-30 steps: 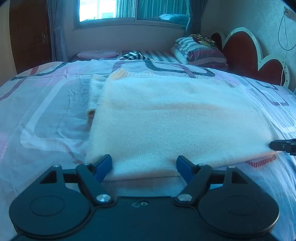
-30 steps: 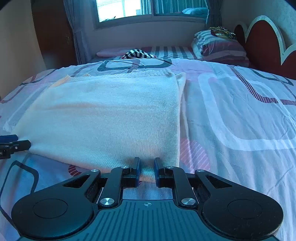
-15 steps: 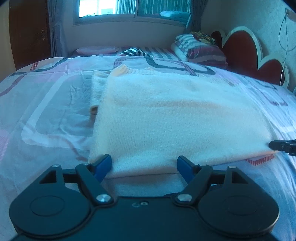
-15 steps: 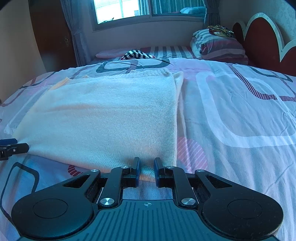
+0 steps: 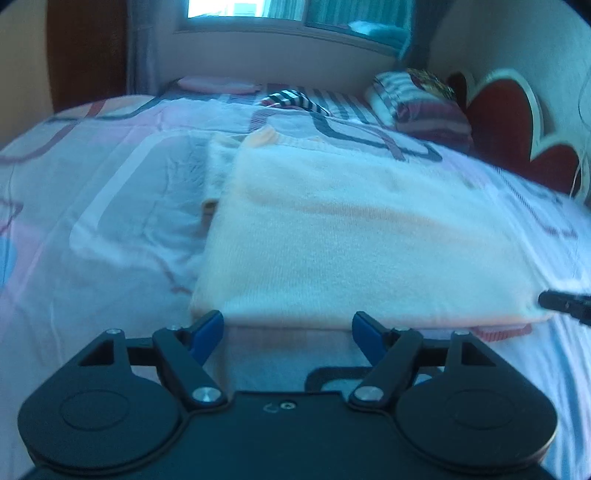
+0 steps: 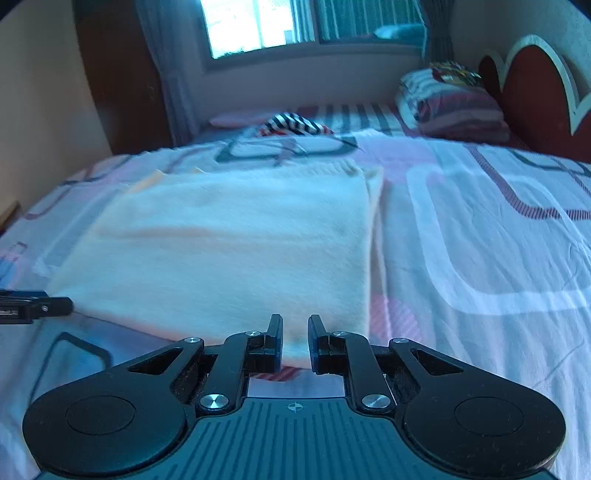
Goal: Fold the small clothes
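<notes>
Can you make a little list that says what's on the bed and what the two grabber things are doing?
place: bed with a pink patterned sheet
garment: cream knit sweater, lying flat, partly folded
left gripper: open, jaws have just been closing a little, at the sweater's near edge, not pinching it
right gripper: pinching the sweater's near corner
far end: striped pillows, a striped cloth, red headboard
window: bright, behind the bed

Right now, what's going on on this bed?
A person is folding a cream knitted garment spread on the pink patterned bedsheet. The right claw pinches the garment's near corner. The left claw stands open at the near edge; its jaws have just been closing, gripping nothing yet.
</notes>
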`<state>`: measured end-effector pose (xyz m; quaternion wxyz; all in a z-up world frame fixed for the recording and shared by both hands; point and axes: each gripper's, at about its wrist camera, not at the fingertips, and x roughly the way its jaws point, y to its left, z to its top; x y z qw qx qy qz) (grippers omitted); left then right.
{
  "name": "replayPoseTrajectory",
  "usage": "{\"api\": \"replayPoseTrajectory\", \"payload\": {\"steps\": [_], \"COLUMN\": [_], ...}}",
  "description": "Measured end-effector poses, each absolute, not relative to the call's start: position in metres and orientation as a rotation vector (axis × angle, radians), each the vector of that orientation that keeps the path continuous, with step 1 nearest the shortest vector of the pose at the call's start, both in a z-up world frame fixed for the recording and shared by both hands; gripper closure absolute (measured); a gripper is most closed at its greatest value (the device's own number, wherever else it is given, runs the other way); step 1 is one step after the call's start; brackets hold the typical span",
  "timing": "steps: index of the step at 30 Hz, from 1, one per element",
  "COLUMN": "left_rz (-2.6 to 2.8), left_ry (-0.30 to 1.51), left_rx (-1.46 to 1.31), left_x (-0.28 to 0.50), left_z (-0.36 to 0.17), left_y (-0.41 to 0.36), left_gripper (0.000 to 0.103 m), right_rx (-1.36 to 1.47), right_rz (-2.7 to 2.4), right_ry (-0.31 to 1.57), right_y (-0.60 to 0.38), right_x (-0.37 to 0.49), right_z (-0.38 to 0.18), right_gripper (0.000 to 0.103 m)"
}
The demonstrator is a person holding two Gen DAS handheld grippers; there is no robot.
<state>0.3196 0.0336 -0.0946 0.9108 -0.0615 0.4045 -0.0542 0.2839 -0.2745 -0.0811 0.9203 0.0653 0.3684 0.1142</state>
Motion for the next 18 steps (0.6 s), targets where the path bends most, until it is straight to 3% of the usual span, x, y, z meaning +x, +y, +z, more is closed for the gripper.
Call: {"api": "replayPoseTrajectory", "payload": {"steps": [2,8,14,18], "left_rz": [-0.098,-0.050,-0.014,0.046], "left_ry": [0.813,0.805,0.681,0.612], "left_rx": [-0.206,-0.636,-0.941,-0.926], "left_x": [0.310,0.301,0.315,0.333], "left_z": [-0.092,-0.117,-0.138,-0.143], "left_y": [0.040,0.071,0.089,0.080], "left_gripper": [0.037,0.036,0.038,0.050], "right_rx": [0.156,0.218,0.258,0.300], "right_rz": [0.255,0.300,0.328,0.333], "right_ry": [0.745,0.726,0.709,0.716], "right_y": [-0.272,-0.261,-0.246,-0.237], "right_x": [0.279,0.281,0.300,0.326], "right_z": [-0.077,-0.068,-0.067,-0.072], "right_gripper": [0.089,0.089,0.089,0.089]}}
